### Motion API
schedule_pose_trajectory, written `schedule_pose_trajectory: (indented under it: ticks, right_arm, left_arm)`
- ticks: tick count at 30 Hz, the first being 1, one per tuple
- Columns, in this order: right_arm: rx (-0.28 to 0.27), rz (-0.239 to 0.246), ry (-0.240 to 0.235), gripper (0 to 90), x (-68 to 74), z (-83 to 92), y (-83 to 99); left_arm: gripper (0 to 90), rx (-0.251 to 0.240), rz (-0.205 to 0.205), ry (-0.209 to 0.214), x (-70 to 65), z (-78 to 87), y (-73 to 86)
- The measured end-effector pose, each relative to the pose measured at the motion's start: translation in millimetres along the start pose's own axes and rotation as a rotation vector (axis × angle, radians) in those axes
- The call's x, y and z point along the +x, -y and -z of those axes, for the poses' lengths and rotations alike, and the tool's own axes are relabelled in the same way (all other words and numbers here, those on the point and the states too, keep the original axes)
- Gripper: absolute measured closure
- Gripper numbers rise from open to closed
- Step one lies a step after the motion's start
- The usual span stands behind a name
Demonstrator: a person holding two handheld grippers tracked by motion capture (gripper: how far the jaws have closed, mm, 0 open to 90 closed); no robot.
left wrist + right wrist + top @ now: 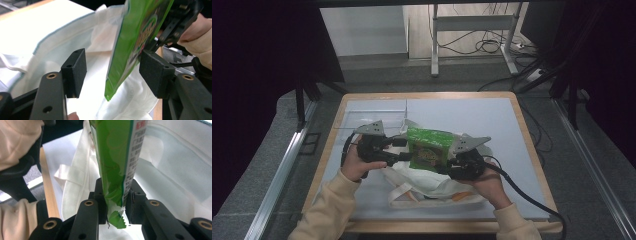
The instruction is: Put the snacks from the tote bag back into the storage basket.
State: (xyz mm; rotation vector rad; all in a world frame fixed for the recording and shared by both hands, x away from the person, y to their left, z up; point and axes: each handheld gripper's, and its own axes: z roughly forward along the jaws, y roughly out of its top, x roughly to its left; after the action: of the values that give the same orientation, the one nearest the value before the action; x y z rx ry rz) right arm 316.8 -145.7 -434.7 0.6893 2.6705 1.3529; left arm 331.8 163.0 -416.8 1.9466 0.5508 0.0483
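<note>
A green snack bag (428, 147) is held upright above a white cloth tote bag (432, 187) near the table's front. My right gripper (449, 162) is shut on the snack bag's crimped edge (115, 157), its pads (100, 195) squeezing the foil from both sides. My left gripper (404, 150) stands open around the bag's other side. In the left gripper view the snack bag (130, 45) hangs between the jaws, close to the right pad (155, 72) and well clear of the left pad (75, 70). The tote bag (75, 32) lies crumpled underneath.
The table has a wooden rim (427, 95) and a pale blue mat (482, 117). A clear plastic sheet (372, 117) lies at the back left of the mat. Metal rails (282, 170) run along both sides. Cables (522, 192) trail from the grippers.
</note>
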Motion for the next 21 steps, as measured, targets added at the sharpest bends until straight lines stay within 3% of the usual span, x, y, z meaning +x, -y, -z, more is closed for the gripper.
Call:
schedule_pose_trajectory:
  ticks: [10,21]
  right_arm:
    - [0.053,0.019,0.033,73.2,-4.1,-2.8,1.0]
    - [0.099,0.031,0.045,73.3,-8.3,-7.0,0.4]
  left_arm:
    - [37.8,0.018,-0.038,-0.029,-0.6,11.1,-14.4]
    - [37.4,0.108,-0.107,-0.051,2.0,21.2,-38.1]
